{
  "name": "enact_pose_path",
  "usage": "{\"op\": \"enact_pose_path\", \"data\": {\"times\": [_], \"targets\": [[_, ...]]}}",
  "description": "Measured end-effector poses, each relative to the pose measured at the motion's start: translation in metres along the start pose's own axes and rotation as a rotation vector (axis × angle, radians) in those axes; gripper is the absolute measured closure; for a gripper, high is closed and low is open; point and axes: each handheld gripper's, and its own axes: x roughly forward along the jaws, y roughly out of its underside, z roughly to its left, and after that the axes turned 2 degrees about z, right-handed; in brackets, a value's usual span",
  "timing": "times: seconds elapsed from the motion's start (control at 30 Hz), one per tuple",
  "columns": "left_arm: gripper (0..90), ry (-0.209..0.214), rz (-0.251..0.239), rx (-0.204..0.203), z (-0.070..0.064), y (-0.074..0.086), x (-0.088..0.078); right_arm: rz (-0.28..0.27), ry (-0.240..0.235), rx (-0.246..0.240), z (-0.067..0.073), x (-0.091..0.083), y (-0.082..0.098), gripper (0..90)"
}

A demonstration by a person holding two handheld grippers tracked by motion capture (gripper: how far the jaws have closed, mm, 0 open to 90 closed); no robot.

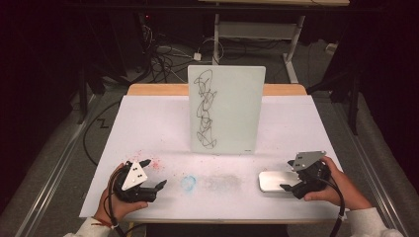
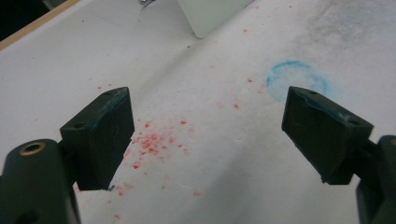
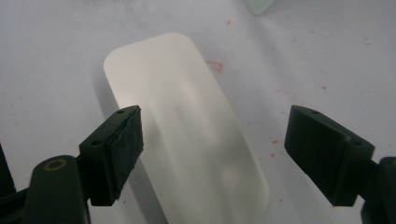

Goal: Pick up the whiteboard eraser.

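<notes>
Two grippers sit low in the frame, both with jaws spread wide and holding nothing. Your right gripper (image 1: 292, 181) straddles the white eraser block (image 1: 274, 181) at lower right, not clamped. Your left gripper (image 1: 154, 174) hovers at lower left over red specks (image 2: 152, 142), with the scribbled whiteboard (image 1: 226, 109) upright at centre.

Both grippers, the left gripper (image 1: 154, 174) and the right gripper (image 1: 289, 176), are black with grey three-cornered plates (small screw holes visible), brass-coloured rivets, trailing black cables; the person wears white sleeves.
</notes>
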Motion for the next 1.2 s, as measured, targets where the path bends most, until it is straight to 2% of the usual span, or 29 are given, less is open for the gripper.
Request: {"op": "enact_pose_path", "data": {"times": [0.07,0.2,0.23,0.3,0.37,0.47,0.53,0.57,0.63,0.7,0.83,0.9,1.03,1.2], "targets": [[16.4,0.009,0.006,0.001,0.000,0.000,0.000,0.028,-0.034,-0.039,-0.001,0.004,-0.003,20.0],[16.3,0.018,0.013,0.003,-0.001,0.001,0.002,0.073,-0.083,-0.081,-0.005,0.012,-0.007,18.9],[16.3,0.025,0.019,-0.006,-0.002,0.001,0.002,0.079,-0.108,-0.088,-0.006,0.015,-0.007,18.5],[16.3,0.033,0.018,-0.002,-0.002,0.001,0.002,0.099,-0.139,-0.110,-0.008,0.020,-0.008,21.0],[16.3,0.041,0.025,0.002,-0.003,0.001,0.004,0.133,-0.148,-0.146,-0.008,0.025,-0.009,21.7],[16.4,0.044,0.033,0.008,-0.004,0.000,0.006,0.135,-0.169,-0.172,-0.008,0.031,-0.013,23.6],[16.3,0.046,0.034,0.007,-0.004,0.000,0.006,0.143,-0.172,-0.165,-0.007,0.031,-0.014,24.2],[16.4,0.046,0.035,0.008,-0.004,0.000,0.006,0.133,-0.174,-0.182,-0.008,0.031,-0.014,25.0],[16.3,0.047,0.035,0.008,-0.004,0.000,0.006,0.103,-0.168,-0.173,-0.009,0.028,-0.012,30.9],[16.4,0.047,0.037,0.010,-0.004,0.000,0.006,0.074,-0.161,-0.153,-0.008,0.025,-0.011,30.8],[16.3,0.046,0.039,0.013,-0.004,0.000,0.006,0.084,-0.136,-0.169,-0.003,0.026,-0.013,30.9],[16.3,0.044,0.037,0.012,-0.004,0.000,0.006,0.063,-0.131,-0.169,-0.001,0.024,-0.015,30.9],[16.4,0.041,0.031,0.010,-0.004,0.000,0.005,-0.007,-0.085,-0.157,0.000,0.014,-0.020,30.9],[16.4,0.039,0.028,0.010,-0.004,0.000,0.005,-0.101,-0.024,-0.110,0.003,0.004,-0.025,30.9]]}}
